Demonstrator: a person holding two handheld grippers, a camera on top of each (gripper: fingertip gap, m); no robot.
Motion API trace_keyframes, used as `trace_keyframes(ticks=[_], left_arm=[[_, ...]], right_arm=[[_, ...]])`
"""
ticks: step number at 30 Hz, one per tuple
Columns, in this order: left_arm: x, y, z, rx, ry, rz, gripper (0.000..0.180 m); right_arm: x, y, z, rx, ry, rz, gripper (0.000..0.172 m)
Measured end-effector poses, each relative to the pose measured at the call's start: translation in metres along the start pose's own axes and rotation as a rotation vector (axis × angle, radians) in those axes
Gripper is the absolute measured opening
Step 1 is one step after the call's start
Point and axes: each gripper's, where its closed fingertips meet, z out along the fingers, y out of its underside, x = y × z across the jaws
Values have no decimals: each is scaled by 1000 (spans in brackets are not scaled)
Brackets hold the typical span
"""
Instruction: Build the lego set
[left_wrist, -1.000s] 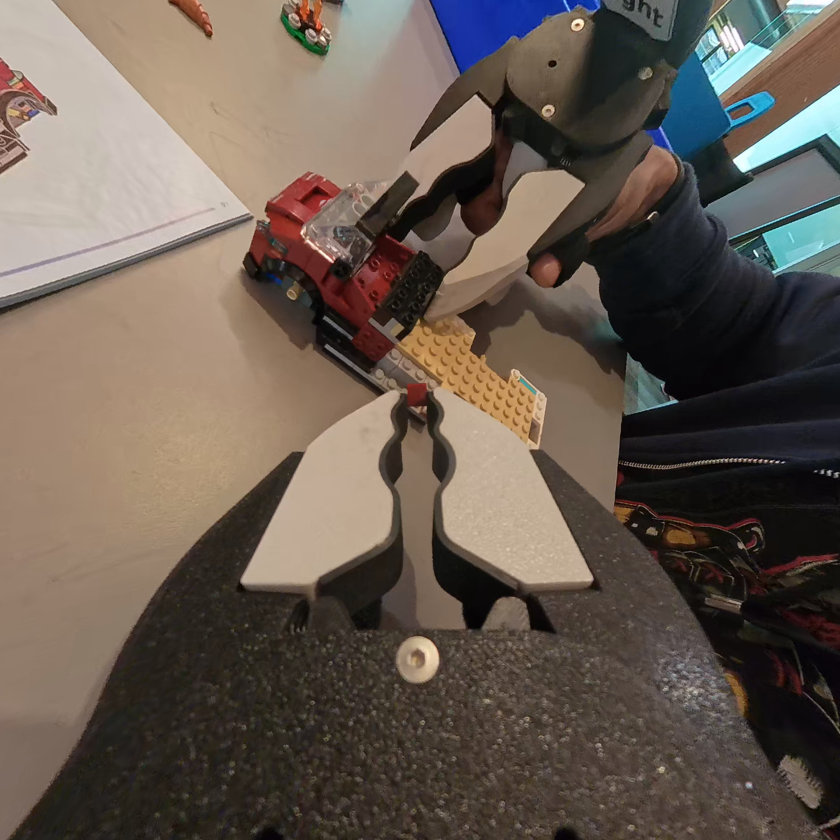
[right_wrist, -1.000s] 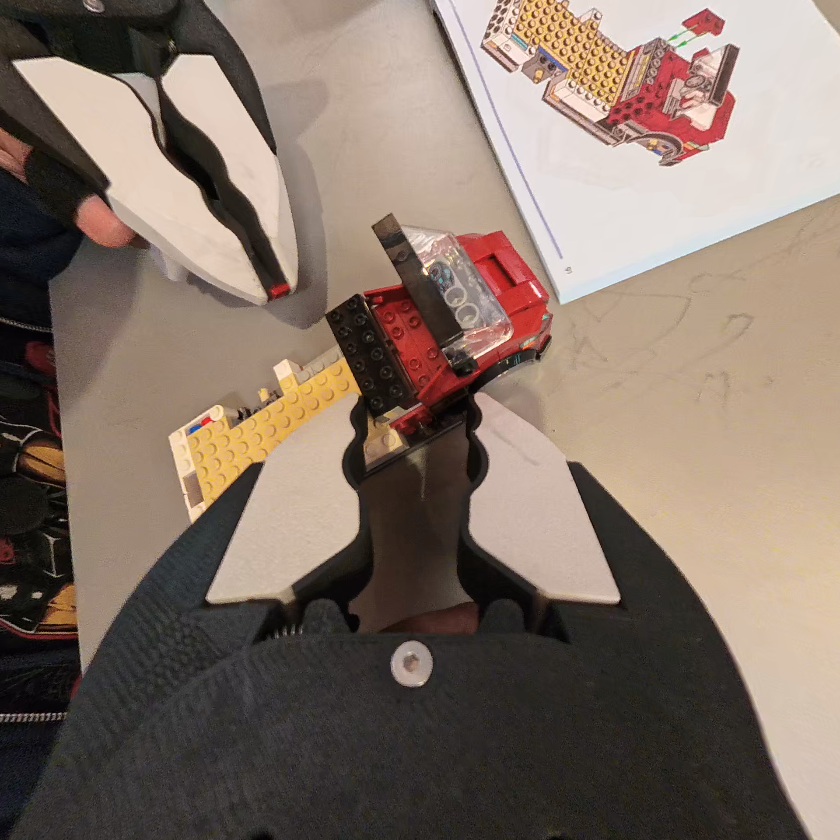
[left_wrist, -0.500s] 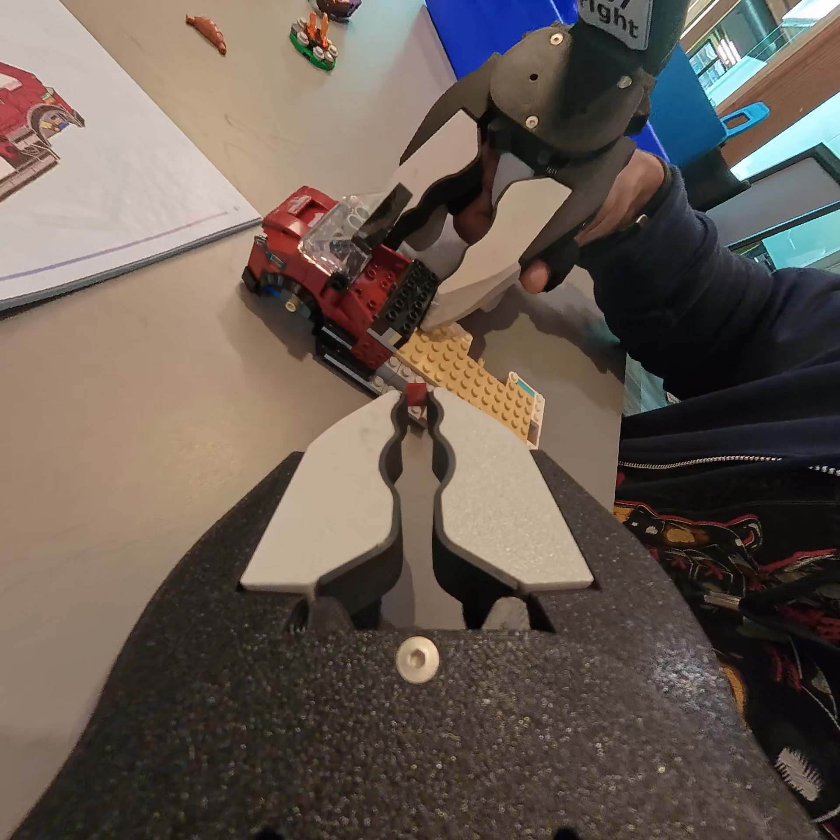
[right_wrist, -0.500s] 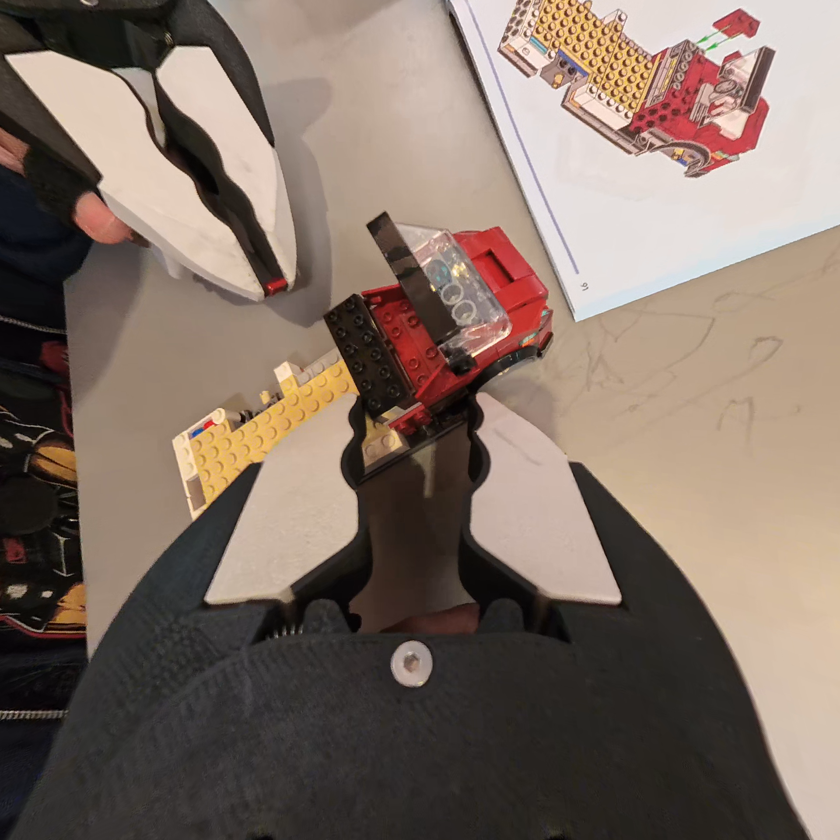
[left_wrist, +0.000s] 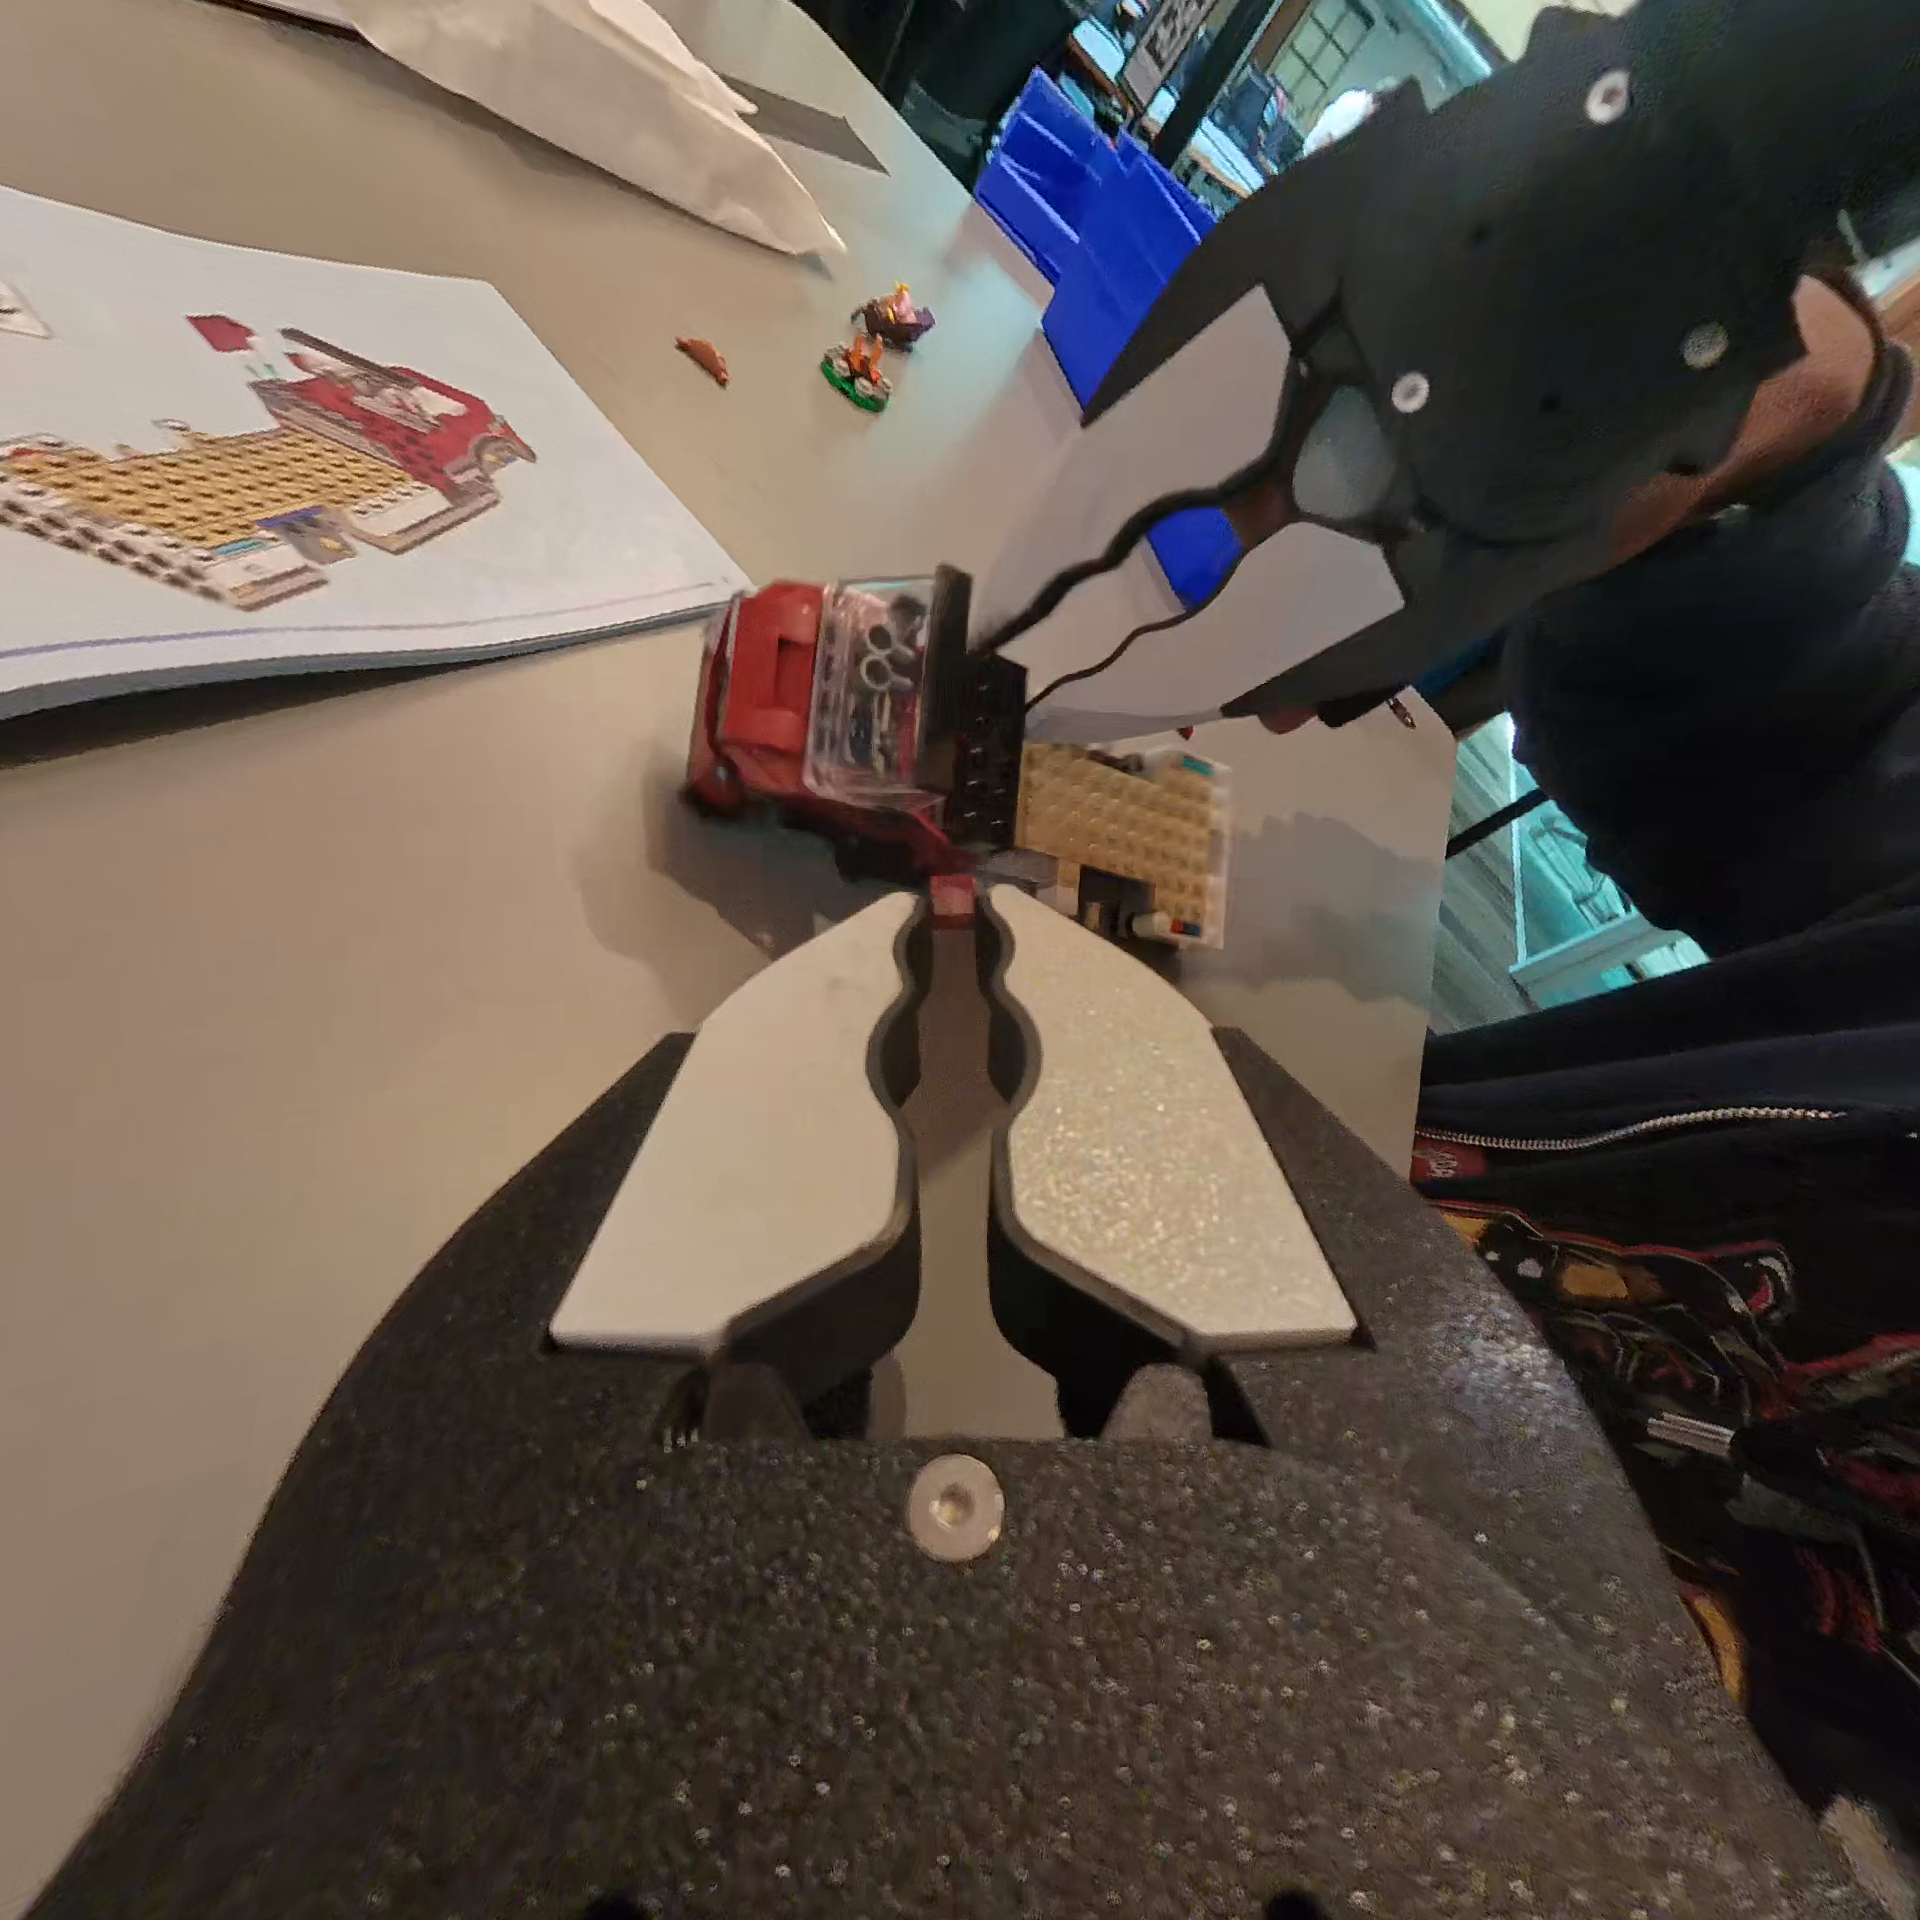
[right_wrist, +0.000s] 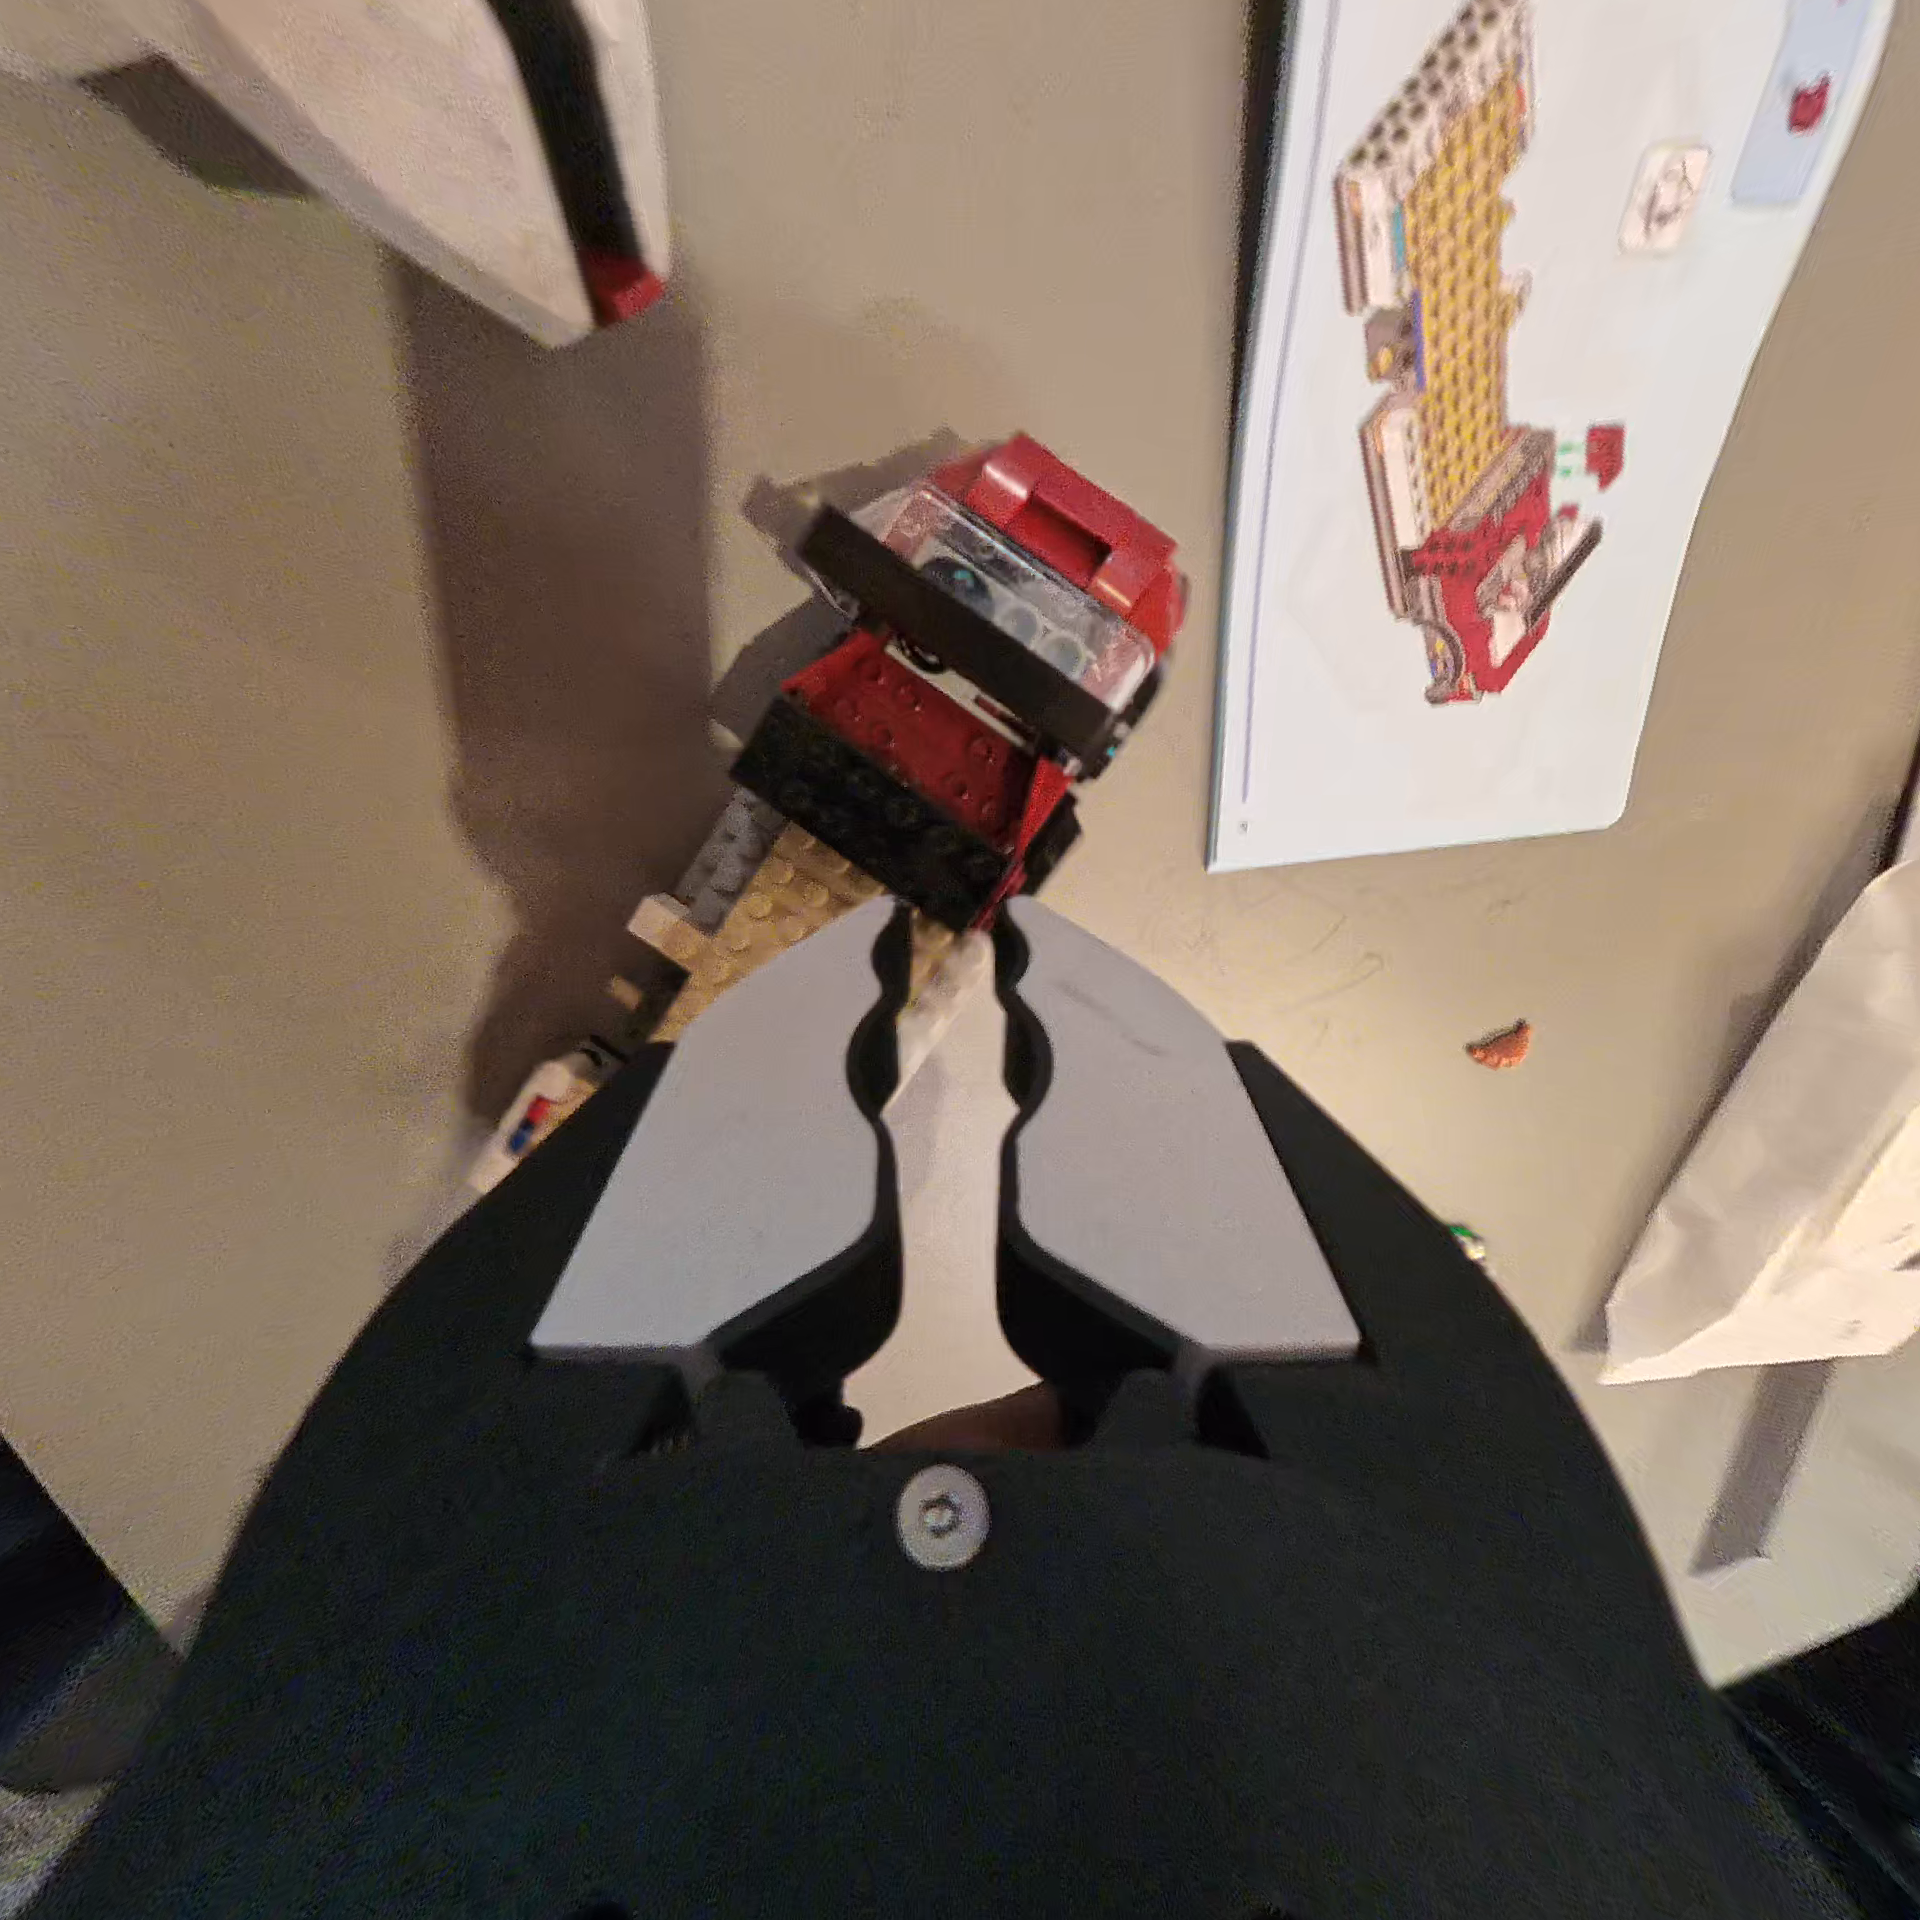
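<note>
Red brick (left_wrist: 953, 896) stays clenched in the left gripper (left_wrist: 953, 916); the right gripper (right_wrist: 945, 914), wide a moment ago, now clamps the truck (right_wrist: 1039, 520) at its fingertips.

Open grey tabletop (left_wrist: 260, 987) lies left of the red-and-tan brick truck model (left_wrist: 831, 717); a white instruction booklet (left_wrist: 364, 499) blocks the far left, blue bins (left_wrist: 1101, 249) the far edge.

— The toy truck (left_wrist: 831, 717) beside the instruction booklet (left_wrist: 312, 488)?
— Glossy plastic bricks, clear windscreen, studded tan plate. The booklet is smooth printed paper.
— And the table (left_wrist: 260, 935) under the truck?
— Matt, smooth, faintly scuffed. The left gripper (left_wrist: 951, 904) looks grainy black, with matt grey fingers (left_wrist: 1122, 1143).
</note>
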Motion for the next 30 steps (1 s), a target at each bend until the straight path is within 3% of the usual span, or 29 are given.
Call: trace_keyframes(ticks=[6, 14, 22, 30], left_arm=[[-7, 6, -19, 41, -7, -38, 7], [-5, 5, -24, 64, 26, -51, 7], [-6, 4, -26, 79, 29, -58, 7], [-6, 3, -27, 85, 34, -61, 7]], right_arm=[[-9, -11, 7, -35, -48, -24, 26], [-26, -23, 11, 162, -307, 182, 63], [-29, -34, 20, 169, -302, 205, 59], [-28, -37, 20, 137, -100, 134, 52]])
